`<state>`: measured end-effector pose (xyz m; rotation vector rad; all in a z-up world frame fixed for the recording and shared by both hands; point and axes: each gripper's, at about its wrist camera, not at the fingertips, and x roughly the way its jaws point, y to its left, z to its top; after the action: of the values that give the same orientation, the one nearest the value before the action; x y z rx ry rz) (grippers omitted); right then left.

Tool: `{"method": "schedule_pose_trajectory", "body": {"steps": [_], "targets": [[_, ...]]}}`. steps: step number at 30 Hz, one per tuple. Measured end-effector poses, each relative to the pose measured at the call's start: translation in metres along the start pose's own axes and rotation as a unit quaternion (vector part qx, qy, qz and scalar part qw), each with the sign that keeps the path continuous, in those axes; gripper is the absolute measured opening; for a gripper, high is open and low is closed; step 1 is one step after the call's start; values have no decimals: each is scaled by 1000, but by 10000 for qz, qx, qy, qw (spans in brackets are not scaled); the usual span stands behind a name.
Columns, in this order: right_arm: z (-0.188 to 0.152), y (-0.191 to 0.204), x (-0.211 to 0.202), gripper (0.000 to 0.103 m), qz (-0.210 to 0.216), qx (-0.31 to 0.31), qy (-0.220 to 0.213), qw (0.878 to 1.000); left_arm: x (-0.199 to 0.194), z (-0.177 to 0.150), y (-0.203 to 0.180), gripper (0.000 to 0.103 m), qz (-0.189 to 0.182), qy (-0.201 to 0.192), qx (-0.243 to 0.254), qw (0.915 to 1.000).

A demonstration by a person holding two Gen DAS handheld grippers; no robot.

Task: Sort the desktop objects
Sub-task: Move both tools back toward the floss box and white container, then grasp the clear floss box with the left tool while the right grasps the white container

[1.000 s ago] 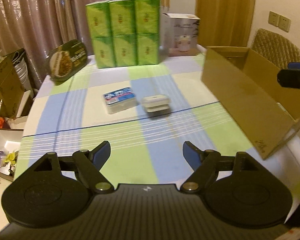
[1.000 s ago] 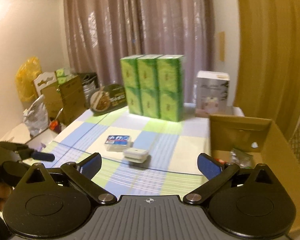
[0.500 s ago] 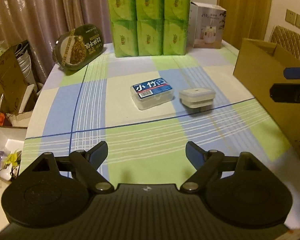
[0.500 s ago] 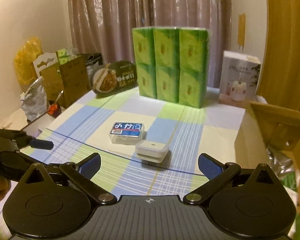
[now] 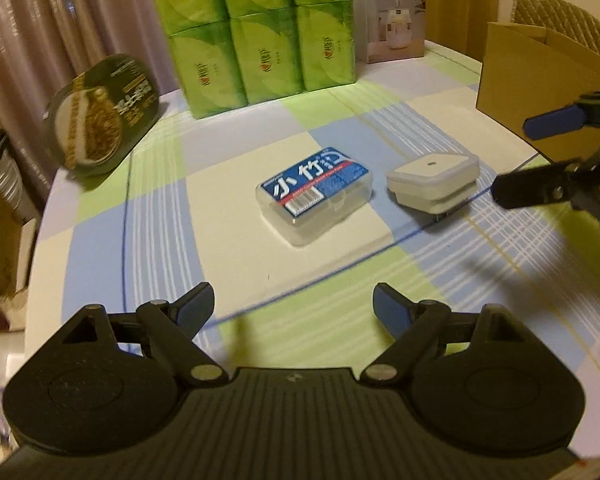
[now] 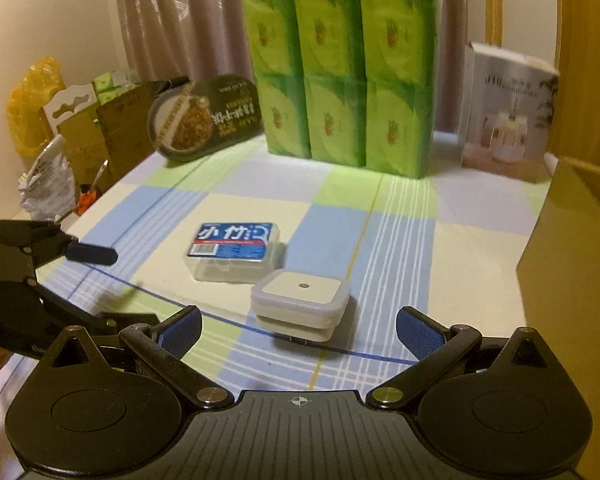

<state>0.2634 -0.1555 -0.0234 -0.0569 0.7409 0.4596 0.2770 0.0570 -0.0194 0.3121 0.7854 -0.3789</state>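
A clear plastic box with a blue label point(image 5: 315, 193) point(image 6: 233, 251) lies mid-table on the checked cloth. A small white lidded box point(image 5: 434, 179) point(image 6: 300, 303) sits just right of it. My left gripper point(image 5: 293, 312) is open and empty, a short way in front of the blue-label box. My right gripper point(image 6: 298, 326) is open and empty, close in front of the white box. Each gripper shows in the other's view: the right one at the right edge of the left wrist view point(image 5: 540, 160), the left one at the left edge of the right wrist view point(image 6: 52, 252).
A cardboard box point(image 5: 540, 76) point(image 6: 576, 232) stands open at the table's right side. A green tissue pack point(image 5: 256, 28) point(image 6: 340, 76), a white carton point(image 6: 504, 116) and an oval noodle bowl point(image 5: 104, 120) stand at the back. Clutter lies off the left edge point(image 6: 60, 160).
Both grippers have moved forward and lower toward the two small boxes, which now look larger. The right gripper has come in beside the white box. Both stay open.
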Motion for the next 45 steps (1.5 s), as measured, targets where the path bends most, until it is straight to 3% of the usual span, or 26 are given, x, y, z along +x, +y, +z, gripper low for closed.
{"method": "schedule_pose_trajectory", "body": {"steps": [8,13,18,32,34,41,45], "targets": [[2,-6,30,99,121,60,115,9998,26,18,10,85,-351,-263,490,9978],[3,-5,45,88,138,66,174,9997,40,27,17,86,-518,-284,641,9962],[4,-9,54,70,138,102,231,9996,55,32,20,87,-614,-269,855,9941],[-2,-13,46,66,148,65,157,9997,85,49,15,87,-929,-270,1297,9868],[-3,-14,44,66,119,81,152,9998,87,52,15,85,-996,-236,1291,9863],[-11,-22,30,65,81,312,149,9994,73,46,3,59,-1076,-47,1023,9889],[-21,-23,12,65,70,311,156,9994,54,36,-10,53,-1023,122,676,9924]]}}
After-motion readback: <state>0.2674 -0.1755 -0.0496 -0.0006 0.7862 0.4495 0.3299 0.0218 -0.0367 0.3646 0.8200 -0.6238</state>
